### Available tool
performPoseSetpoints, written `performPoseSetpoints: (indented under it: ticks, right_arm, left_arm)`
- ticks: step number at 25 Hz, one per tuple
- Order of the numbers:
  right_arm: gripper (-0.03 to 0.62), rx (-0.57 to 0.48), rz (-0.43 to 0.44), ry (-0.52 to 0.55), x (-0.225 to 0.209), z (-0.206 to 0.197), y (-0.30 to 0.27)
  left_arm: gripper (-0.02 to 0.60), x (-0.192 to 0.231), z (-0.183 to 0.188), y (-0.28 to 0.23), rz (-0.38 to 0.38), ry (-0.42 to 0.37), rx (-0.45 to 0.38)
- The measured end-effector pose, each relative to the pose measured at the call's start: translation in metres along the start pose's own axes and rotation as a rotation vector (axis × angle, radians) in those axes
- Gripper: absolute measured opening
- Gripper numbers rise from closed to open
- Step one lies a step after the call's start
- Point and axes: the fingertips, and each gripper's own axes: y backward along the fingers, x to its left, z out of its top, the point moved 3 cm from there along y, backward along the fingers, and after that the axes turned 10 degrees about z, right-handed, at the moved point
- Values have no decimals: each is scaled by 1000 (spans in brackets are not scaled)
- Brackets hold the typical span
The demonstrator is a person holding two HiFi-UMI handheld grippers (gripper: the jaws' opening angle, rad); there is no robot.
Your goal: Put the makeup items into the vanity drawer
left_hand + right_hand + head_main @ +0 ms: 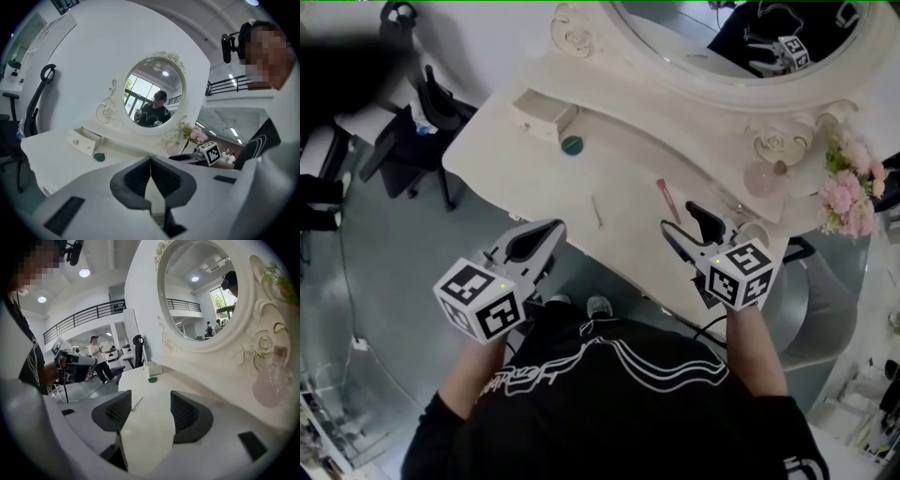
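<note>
**Makeup items.** Three lie loose on the white vanity top (511,173), none yet in the drawer:
- a green round compact (572,144), just beside the drawer
- a thin pale stick (597,210), nearer me
- a pink pencil-like item (667,200), to the right of the stick

**Drawer.** The small drawer (544,112) sits at the far left of the tabletop below the mirror (741,37) and appears pulled out.

**Claws.** My right claw (679,219) hovers over the tabletop near the pink item, with its jaws spread and nothing between them. My left claw (551,230) hangs at the table's near edge, with its jaws pressed together on nothing.

**Surroundings.** A pink perfume bottle (762,178) and flowers (853,187) stand at the right. An office chair (422,131) is off to the left.

**Step in hand (my judgement): the first pick.**
- The slim items lie flat, so I should bring the spread right claw down across the item's long axis and pinch at mid-length. An end grip would let it pivot or roll.
- The pad tips must reach the tabletop before I close.
- I should keep the right claw clear of the perfume bottle.
- The left claw must open before it goes for the compact, which it should grip across its width.
</note>
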Motion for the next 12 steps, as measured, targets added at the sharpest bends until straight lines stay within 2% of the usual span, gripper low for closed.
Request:
performPoseSetpoints:
  ticks: [12]
  right_arm:
    - [276, 177, -149, 29, -49, -44, -34]
  left_arm:
    - [23, 32, -4, -27, -12, 14, 47]
